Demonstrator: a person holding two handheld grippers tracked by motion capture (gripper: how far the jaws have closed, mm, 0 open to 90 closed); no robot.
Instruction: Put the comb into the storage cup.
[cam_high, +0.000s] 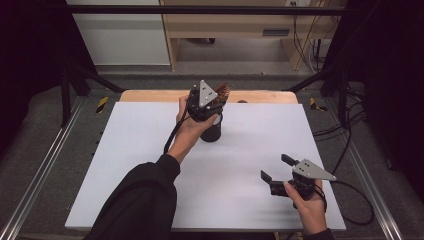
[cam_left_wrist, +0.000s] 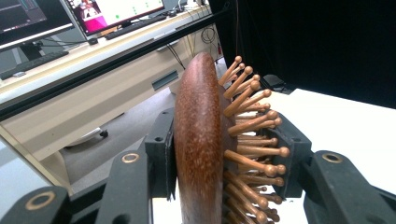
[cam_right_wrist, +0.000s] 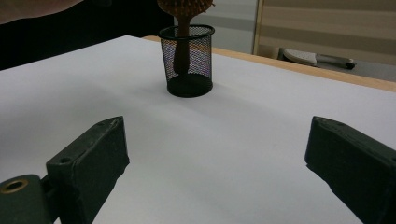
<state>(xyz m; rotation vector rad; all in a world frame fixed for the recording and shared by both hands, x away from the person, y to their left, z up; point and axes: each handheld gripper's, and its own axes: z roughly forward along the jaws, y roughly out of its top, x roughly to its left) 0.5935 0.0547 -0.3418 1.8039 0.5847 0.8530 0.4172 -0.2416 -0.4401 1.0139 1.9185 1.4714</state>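
Observation:
A wooden hairbrush (cam_left_wrist: 198, 140) with ball-tipped wooden bristles stands upright between my left gripper's (cam_left_wrist: 224, 149) jaws, which are shut on its head. In the high view the left gripper (cam_high: 216, 98) holds the brush (cam_high: 223, 91) over a black mesh cup (cam_high: 211, 131) at the far middle of the white table (cam_high: 150, 165). The right gripper view shows the brush handle (cam_right_wrist: 180, 51) reaching down inside the mesh cup (cam_right_wrist: 188, 60). My right gripper (cam_high: 276, 167) hovers near the table's front right, open, with nothing between its jaws (cam_right_wrist: 219, 140).
A wooden strip (cam_high: 260, 96) borders the table's far edge. Metal frame rails (cam_high: 40, 170) run along both sides, and cables (cam_high: 350, 150) lie on the floor at the right. A desk with monitors (cam_left_wrist: 28, 18) stands beyond.

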